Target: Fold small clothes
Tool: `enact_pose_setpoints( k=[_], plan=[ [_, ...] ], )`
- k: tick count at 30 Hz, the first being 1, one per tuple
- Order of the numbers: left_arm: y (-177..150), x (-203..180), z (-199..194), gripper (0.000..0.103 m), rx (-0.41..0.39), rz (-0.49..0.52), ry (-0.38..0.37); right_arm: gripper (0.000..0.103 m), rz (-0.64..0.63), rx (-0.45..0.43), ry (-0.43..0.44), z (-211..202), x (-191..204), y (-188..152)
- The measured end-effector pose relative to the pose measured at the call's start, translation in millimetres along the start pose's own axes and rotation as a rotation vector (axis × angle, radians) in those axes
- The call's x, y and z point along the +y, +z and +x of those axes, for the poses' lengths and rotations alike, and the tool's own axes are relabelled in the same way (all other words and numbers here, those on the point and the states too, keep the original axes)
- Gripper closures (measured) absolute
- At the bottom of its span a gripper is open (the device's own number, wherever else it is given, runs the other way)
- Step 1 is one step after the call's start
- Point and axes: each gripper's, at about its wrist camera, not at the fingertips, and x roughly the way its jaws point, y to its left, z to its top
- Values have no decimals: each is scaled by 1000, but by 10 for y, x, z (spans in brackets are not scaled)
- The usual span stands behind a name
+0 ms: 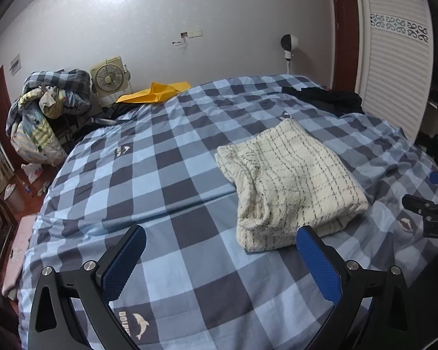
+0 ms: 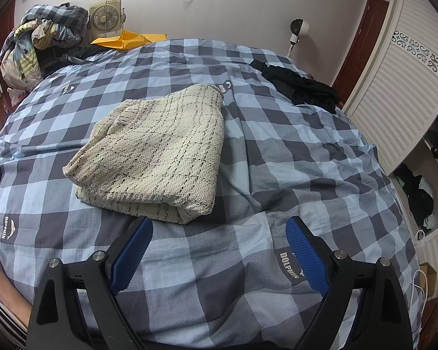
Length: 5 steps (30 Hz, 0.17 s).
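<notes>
A cream knit garment with thin black check lines (image 1: pixel 289 183) lies folded into a thick rectangle on the blue-and-grey checked bed cover (image 1: pixel 160 175). My left gripper (image 1: pixel 221 240) is open and empty, just in front of the garment's near left corner. In the right wrist view the same garment (image 2: pixel 157 151) lies ahead and to the left. My right gripper (image 2: pixel 219 230) is open and empty, just short of the garment's near edge. Part of the right gripper also shows at the right edge of the left wrist view (image 1: pixel 432 210).
A black garment (image 2: pixel 300 87) lies at the far right of the bed. A yellow cloth (image 2: pixel 128 39), a fan (image 2: pixel 106 17) and a pile of bedding (image 2: pixel 41 38) stand at the far left. A white louvred wardrobe (image 2: pixel 394 87) stands on the right.
</notes>
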Motion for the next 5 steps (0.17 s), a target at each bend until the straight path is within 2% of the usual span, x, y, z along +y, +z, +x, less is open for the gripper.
enact_pose_setpoints(
  k=[5],
  plan=[
    [-13,-2,-8,0,-2,-7,-41,12,1,0,0,-2,-1,-1]
  ],
)
